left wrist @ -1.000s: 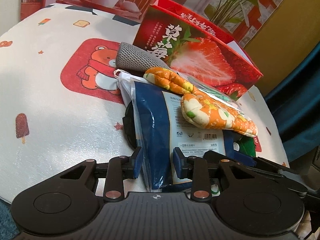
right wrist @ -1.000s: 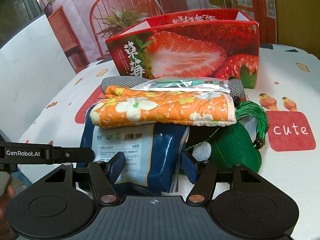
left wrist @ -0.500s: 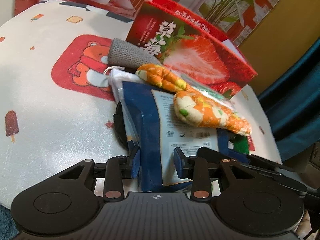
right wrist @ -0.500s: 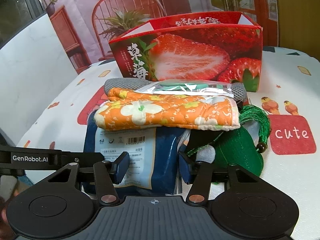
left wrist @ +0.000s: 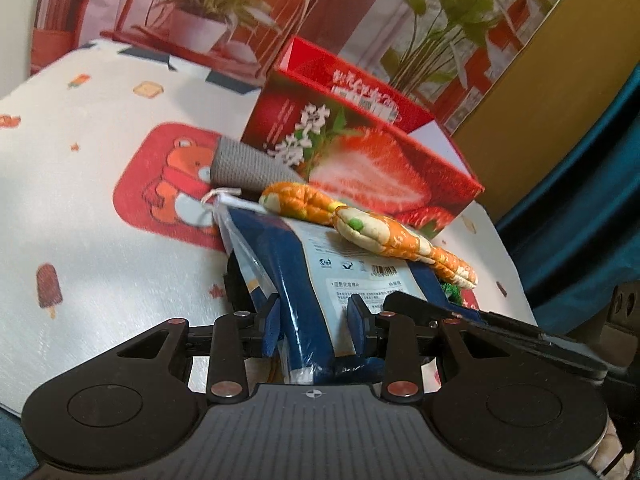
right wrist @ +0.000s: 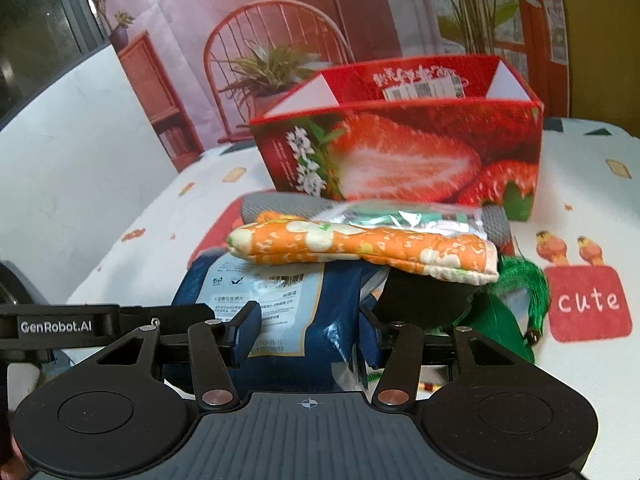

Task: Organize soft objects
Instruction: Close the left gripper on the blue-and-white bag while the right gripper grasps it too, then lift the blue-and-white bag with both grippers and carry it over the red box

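Both grippers have come up off the tabletop (left wrist: 100, 208) compared with a moment ago: the pile rides higher, and the strawberry box (right wrist: 400, 156) behind shows more of its open top. Nearest, the left gripper (left wrist: 314, 316) has its blue pads pressed narrow against one end of the blue plastic packet (left wrist: 304, 280), the film creased between them. The right gripper (right wrist: 310, 326) is set a little wider and clamps the other end of the same blue plastic packet (right wrist: 288, 300), which bulges between the pads. Across the packet's top lies the orange flowered oven mitt (right wrist: 360, 248), its cuff hanging over the right side. A clear foil-backed bag (right wrist: 404, 216) rests on the mitt. Under the mitt to the right sits something black and rounded (right wrist: 428, 300), and beside that a green cloth with a tassel (right wrist: 516, 300), close to the red "cute" patch (right wrist: 588, 304) printed on the cover. Just behind the pile a grey knit piece (left wrist: 244, 164) lies against the box front, over the bear print (left wrist: 172, 184)
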The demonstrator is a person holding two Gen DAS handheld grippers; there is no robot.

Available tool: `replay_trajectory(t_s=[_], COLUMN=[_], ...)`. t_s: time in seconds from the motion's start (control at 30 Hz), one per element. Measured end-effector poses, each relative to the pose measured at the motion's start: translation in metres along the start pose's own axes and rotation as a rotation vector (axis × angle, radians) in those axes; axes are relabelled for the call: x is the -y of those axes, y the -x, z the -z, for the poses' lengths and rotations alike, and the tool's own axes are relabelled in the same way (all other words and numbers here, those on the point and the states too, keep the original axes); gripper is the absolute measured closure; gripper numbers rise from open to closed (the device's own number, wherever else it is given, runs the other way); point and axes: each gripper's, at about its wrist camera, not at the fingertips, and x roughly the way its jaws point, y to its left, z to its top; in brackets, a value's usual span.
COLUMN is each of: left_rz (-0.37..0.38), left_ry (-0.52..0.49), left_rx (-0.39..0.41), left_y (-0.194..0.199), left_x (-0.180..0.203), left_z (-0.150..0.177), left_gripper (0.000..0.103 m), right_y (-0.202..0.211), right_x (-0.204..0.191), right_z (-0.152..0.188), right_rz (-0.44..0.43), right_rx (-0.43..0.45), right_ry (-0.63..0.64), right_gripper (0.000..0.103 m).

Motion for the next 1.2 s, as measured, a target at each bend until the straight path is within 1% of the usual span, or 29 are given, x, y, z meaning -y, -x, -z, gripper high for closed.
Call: replay_trajectory(t_s=[0.33, 0.63, 0.8, 1.0, 1.13, 1.2], left_rz=[-0.007, 0.016, 0.022, 0.051, 0.056, 0.059], left_ry=[-0.026, -0.067, -0.102, -0.135, -0.170, -0.180], left_rx=[0.102, 0.171, 0.194, 0.231, 0.262, 0.262], left_y=[0.029, 0.049, 0.050, 0.047, 0.039, 0.030], left_x=[0.005, 0.015, 0.023, 0.036, 0.048, 0.053], left_z=[-0.027, -0.057, -0.076, -0.104, -0.126, -0.139], left_gripper=[0.067, 0.067, 0.067, 0.067, 0.067, 0.067], right_y=[0.010, 0.022, 0.026, 0.030, 0.034, 0.033], right_x=[-0.026, -0.037, -0.038, -0.030, -0.022, -0.017], right_z=[-0.035, -0.067, -0.084, -0.112, -0.136, -0.148], right_rz=[-0.033, -0.069, -0.073, -0.072, -0.064, -0.050], right_rx=[0.064, 0.149, 0.195, 0.251, 0.294, 0.312], right_ry=[0.043, 0.061, 0.082, 0.088, 0.089, 0.106], right_gripper=[0.055, 0.055, 0.055, 0.055, 0.055, 0.055])
